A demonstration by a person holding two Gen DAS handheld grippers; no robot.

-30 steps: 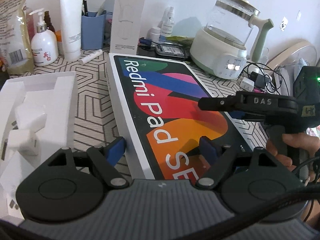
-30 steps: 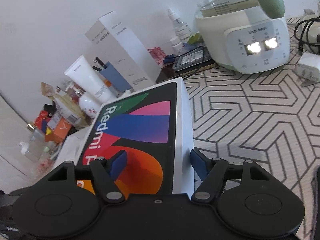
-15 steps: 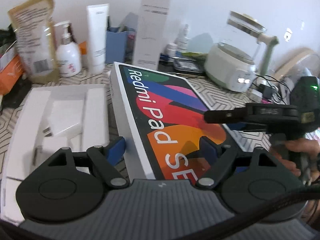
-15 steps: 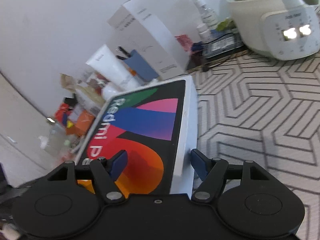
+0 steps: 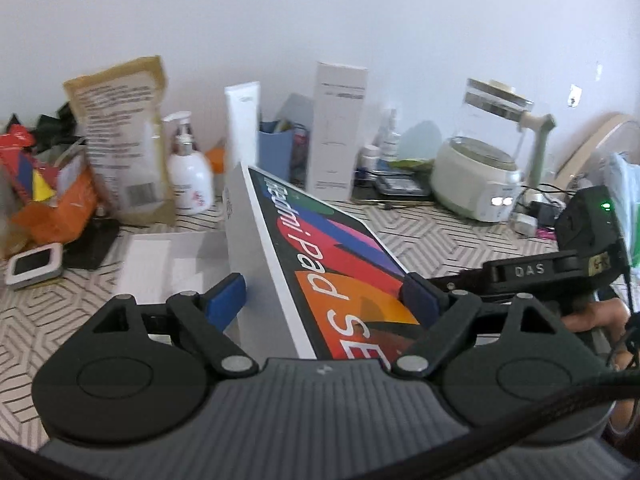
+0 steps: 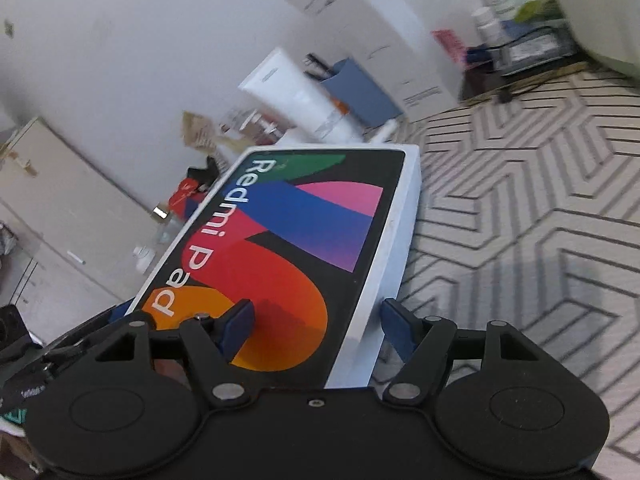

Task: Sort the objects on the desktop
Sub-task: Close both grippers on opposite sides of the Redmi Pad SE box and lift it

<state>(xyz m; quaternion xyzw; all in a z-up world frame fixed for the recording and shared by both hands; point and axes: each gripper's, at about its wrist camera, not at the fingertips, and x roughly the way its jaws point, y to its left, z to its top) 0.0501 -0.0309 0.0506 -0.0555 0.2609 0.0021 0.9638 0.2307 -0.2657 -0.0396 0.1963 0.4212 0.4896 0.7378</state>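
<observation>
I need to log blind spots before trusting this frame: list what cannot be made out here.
- Redmi Pad box: near end cut off by the left gripper body, left wrist view.
- White tray: right part hidden behind the raised box, same view.
- Right gripper: whether its pads touch the box, unclear in the right wrist view.
- Tall white carton: print blurred, right wrist view.

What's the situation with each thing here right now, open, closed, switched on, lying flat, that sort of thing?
Redmi Pad box lid: lifted and tilted, gripped at both sides.
Left gripper: shut on the lid's left edge.
Right gripper: shut on the lid's right edge.
White box tray: uncovered, flat on the table.
Kettle: upright, lid on, base display lit.
Pump bottle: upright.
Tall white carton: upright, closed.
</observation>
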